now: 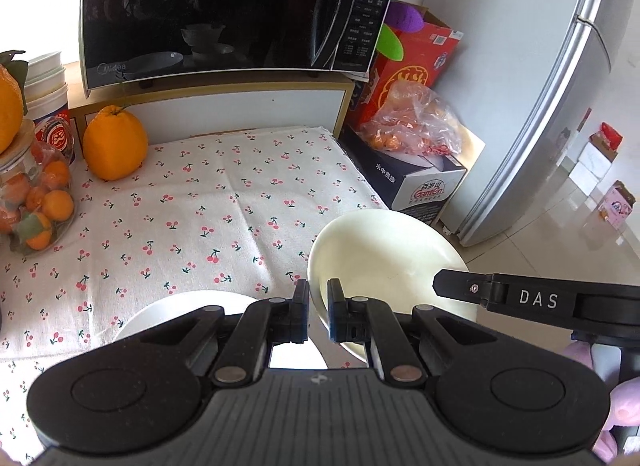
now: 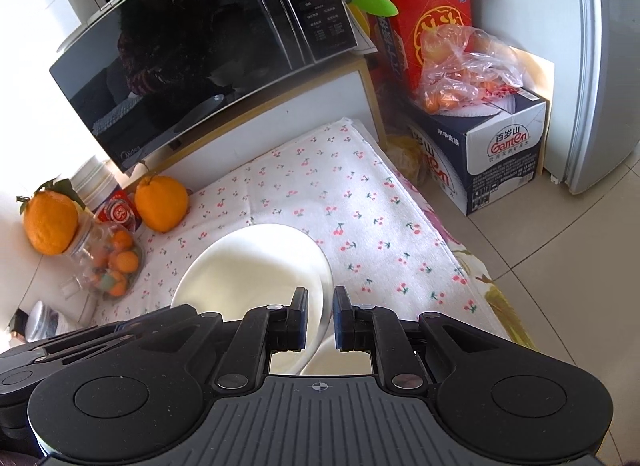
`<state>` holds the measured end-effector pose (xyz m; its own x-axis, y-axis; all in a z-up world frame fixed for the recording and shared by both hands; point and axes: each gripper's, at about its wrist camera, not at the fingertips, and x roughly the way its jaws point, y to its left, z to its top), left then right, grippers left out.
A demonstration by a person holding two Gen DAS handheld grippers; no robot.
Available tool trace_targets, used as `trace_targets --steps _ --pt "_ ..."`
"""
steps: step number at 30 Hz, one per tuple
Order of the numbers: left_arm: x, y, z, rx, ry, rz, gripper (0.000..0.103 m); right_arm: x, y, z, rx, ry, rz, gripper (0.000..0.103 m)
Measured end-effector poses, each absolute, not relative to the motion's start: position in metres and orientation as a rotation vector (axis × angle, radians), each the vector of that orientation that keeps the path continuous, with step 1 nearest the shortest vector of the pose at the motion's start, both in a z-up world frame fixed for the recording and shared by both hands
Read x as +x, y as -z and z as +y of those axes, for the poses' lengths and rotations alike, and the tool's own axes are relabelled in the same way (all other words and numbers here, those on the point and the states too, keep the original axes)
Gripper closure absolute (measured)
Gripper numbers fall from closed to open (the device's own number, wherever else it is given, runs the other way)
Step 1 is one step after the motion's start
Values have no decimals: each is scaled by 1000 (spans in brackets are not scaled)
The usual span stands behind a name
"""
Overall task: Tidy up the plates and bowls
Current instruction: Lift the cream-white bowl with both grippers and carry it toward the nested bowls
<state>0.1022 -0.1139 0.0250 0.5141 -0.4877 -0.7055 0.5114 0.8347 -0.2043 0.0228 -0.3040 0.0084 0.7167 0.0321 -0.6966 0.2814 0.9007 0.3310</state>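
- Left hand-held gripper [image 1: 318, 312] pinches a cream plate's [image 1: 384, 250] rim.
- Right hand-held gripper [image 2: 321, 318] pinches a white plate [image 2: 248, 266], raised over the surface [image 2: 360, 201].
- Keep both level; set down gently.

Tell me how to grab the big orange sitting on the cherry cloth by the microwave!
Probably squeeze the big orange across its fat round belly, below the narrow stem end, which points up. Come from the front, over the open cherry cloth: the wooden stand is close behind it, and the jar of small oranges crowds its left side.
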Motion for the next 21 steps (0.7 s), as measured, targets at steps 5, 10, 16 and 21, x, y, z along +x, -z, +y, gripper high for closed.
trace_targets --steps 5,10,16,21 --pt "83 -29 -119 86 630 812 95 9 -14 -309 417 144 775 90" --pt "74 -29 -121 90 663 829 94 2 -12 -309 374 164 815 90" --pt "65 -22 -131 128 674 855 94 -6 -12 -311 346 194 848 90" --pt "59 -19 -140 159 678 870 94 -11 -7 -317 348 213 880 90"
